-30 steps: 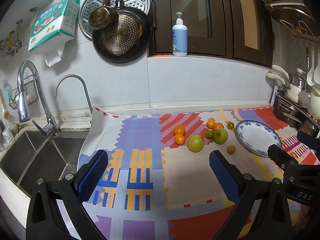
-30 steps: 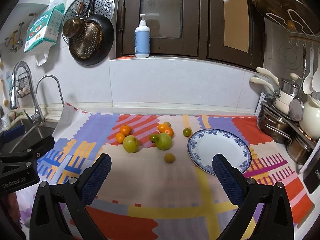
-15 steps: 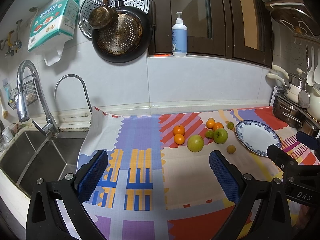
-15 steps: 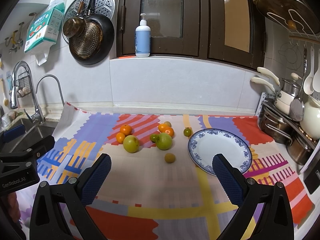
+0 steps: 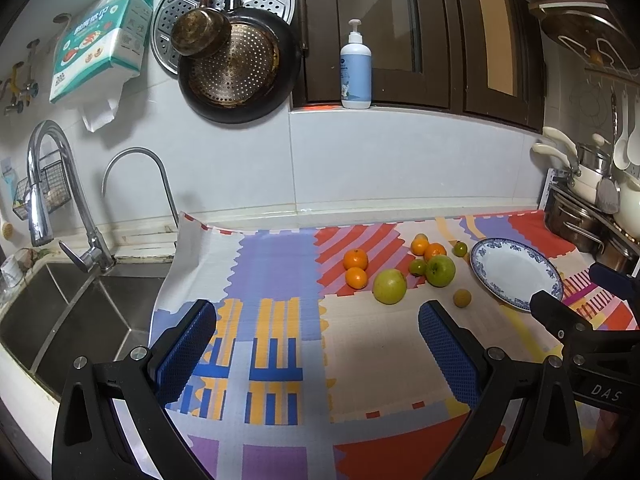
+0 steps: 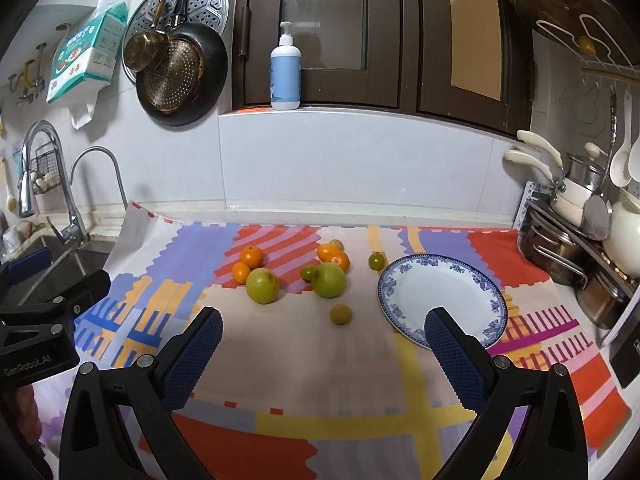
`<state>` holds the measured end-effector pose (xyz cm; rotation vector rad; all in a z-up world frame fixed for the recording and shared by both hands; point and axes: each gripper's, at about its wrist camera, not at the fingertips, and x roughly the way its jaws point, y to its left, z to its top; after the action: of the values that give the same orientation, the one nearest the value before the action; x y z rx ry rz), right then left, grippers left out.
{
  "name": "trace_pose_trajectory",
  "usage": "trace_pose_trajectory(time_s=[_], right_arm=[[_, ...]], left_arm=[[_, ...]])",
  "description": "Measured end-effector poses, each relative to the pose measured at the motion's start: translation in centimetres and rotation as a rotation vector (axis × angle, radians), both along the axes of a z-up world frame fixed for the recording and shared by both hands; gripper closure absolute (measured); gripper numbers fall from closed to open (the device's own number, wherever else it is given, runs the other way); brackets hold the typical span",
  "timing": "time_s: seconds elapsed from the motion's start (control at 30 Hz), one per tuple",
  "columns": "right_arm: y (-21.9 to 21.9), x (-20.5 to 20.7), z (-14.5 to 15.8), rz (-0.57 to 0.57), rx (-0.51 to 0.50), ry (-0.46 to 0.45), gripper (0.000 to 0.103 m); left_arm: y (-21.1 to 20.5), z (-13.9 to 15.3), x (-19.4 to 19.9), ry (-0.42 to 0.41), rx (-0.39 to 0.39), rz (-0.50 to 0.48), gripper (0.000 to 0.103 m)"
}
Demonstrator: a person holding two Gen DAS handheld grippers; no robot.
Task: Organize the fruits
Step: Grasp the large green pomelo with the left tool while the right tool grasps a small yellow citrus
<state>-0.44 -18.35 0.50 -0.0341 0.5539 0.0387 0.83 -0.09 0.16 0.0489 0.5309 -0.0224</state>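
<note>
Fruit lay loose on the patterned mat (image 6: 280,360), none of it yet on the blue-rimmed plate (image 6: 444,280), which stood bare at the right of the cluster. Counted in the right wrist view: two oranges (image 6: 251,257) touching each other at the left, a large yellow-green apple (image 6: 262,286) just in front of them, a greener apple (image 6: 329,279) with a small green fruit (image 6: 308,272) pressed to its left side, two more oranges (image 6: 334,257) behind it, a small green lime-like fruit (image 6: 376,261) just beside the plate's far rim, and a small yellowish fruit (image 6: 341,314) alone, nearest the camera.

Right gripper (image 6: 322,344) hung over the mat, jaws spread wide, nothing between them. Left gripper (image 5: 316,340) likewise wide apart and empty, held over the mat's left half, well apart from the fruit; the sink (image 5: 60,312) sat off to its left.

Judged the task not started: this looked like the pause before a first pick. The lone yellowish fruit seemed the natural first target for the right gripper, being nearest and clear of neighbours. Next move would call for lowering the spread jaws either side of it, closing gently since a small round fruit may roll or squirt out, then carrying it over the rim to the plate. The touching fruits would likely need more care later.
</note>
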Motion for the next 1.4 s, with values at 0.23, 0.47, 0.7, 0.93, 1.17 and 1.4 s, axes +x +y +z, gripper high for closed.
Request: trace_pose_trajectory(time_s=[0.23, 0.47, 0.7, 0.93, 1.17, 1.4], right_arm=[[-0.3, 1.0, -0.5, 0.006, 0.003, 0.021, 0.001], [-0.4, 3.0, -1.5, 0.015, 0.0, 0.051, 0.001], [-1.0, 5.9, -2.8, 0.005, 0.008, 0.086, 0.007], [-1.5, 9.3, -5.1, -0.007, 0.03, 0.156, 0.018], [-2.1, 11.9, -8.0, -0.001, 0.056, 0.229, 0.027], [-2.8, 14.2, -10.2, -0.009, 0.078, 0.29, 0.034]], left_arm=[[-0.3, -0.7, 1.3, 0.02, 0.005, -0.028, 0.0], [-1.2, -1.4, 3.6, 0.028, 0.031, -0.072, 0.008], [-2.4, -2.7, 6.9, 0.053, 0.051, -0.12, 0.014], [-3.7, -5.0, 10.5, 0.116, 0.065, -0.181, 0.021], [-5.1, -7.4, 13.4, 0.176, 0.073, -0.225, 0.027], [-6.2, -9.6, 15.9, 0.226, 0.059, -0.269, 0.031]])
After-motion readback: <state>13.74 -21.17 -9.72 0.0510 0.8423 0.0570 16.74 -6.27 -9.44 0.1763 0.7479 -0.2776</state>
